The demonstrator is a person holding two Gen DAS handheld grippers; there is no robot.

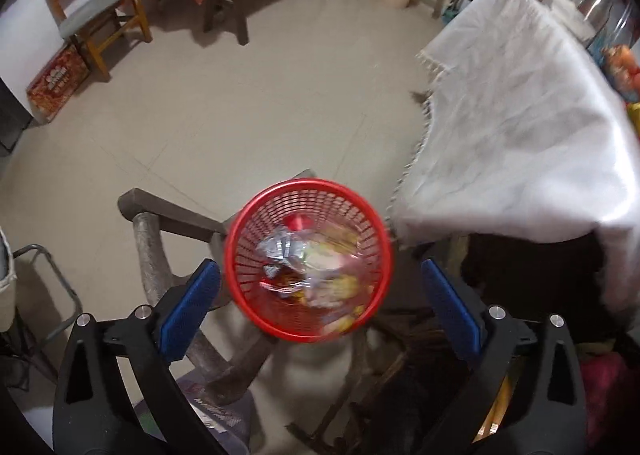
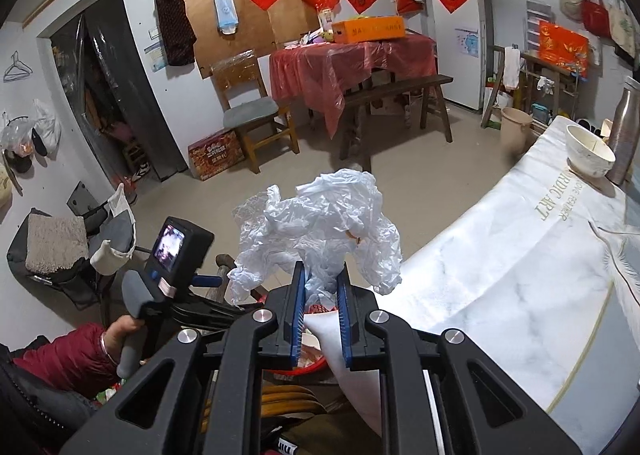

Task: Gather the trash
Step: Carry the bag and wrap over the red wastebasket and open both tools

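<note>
A red mesh waste basket [image 1: 308, 259] holding several wrappers sits below my left gripper [image 1: 320, 287], which is open, its blue pads on either side of the basket and above it. My right gripper [image 2: 322, 287] is shut on a crumpled white plastic bag [image 2: 320, 223] and holds it in the air beside the table's edge. A bit of the basket's red rim [image 2: 308, 369] shows under the right gripper. The left gripper's handle and camera [image 2: 168, 255] show at the left of the right wrist view.
A table with a white marble-print cloth [image 1: 520, 127] [image 2: 520, 275] stands to the right, with a white bowl [image 2: 590, 153] and a metal bottle [image 2: 628, 127] on it. A wooden stool [image 1: 168, 239] stands by the basket. Chair, bench and red-covered table [image 2: 352, 59] stand farther back.
</note>
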